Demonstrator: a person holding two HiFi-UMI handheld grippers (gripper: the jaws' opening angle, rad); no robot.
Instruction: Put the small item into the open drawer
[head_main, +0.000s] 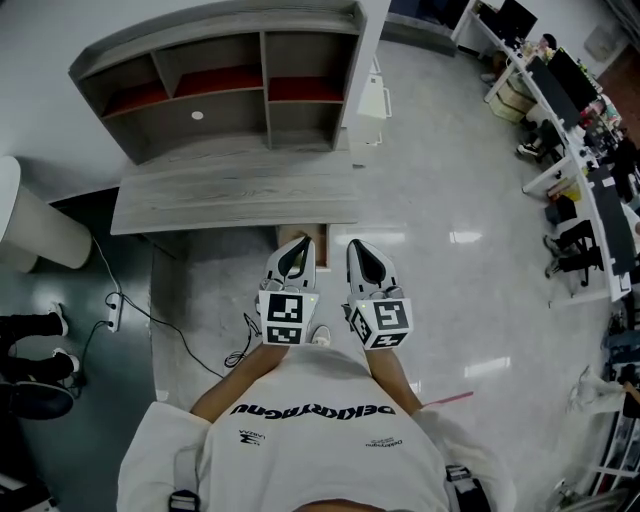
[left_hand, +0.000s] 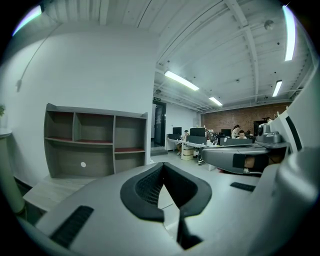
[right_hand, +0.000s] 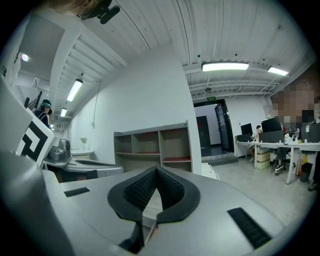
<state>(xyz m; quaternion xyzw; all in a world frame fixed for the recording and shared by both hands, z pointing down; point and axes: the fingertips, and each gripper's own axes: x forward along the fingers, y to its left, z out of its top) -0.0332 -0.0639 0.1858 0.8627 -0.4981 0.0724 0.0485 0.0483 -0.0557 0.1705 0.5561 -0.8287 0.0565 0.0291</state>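
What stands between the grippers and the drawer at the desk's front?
Nothing visible. The left gripper and right gripper hover side by side right before the drawer, both shut and empty. No small item shows in any view.

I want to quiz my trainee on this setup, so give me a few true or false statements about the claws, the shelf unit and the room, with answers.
1. The left claw and the right claw are both shut and empty. True.
2. The shelf unit is packed with books. False: its compartments look empty.
3. Both claws rest on the desk. False: they hang in the air in front of it.
4. People sit at office desks off to the right. True.
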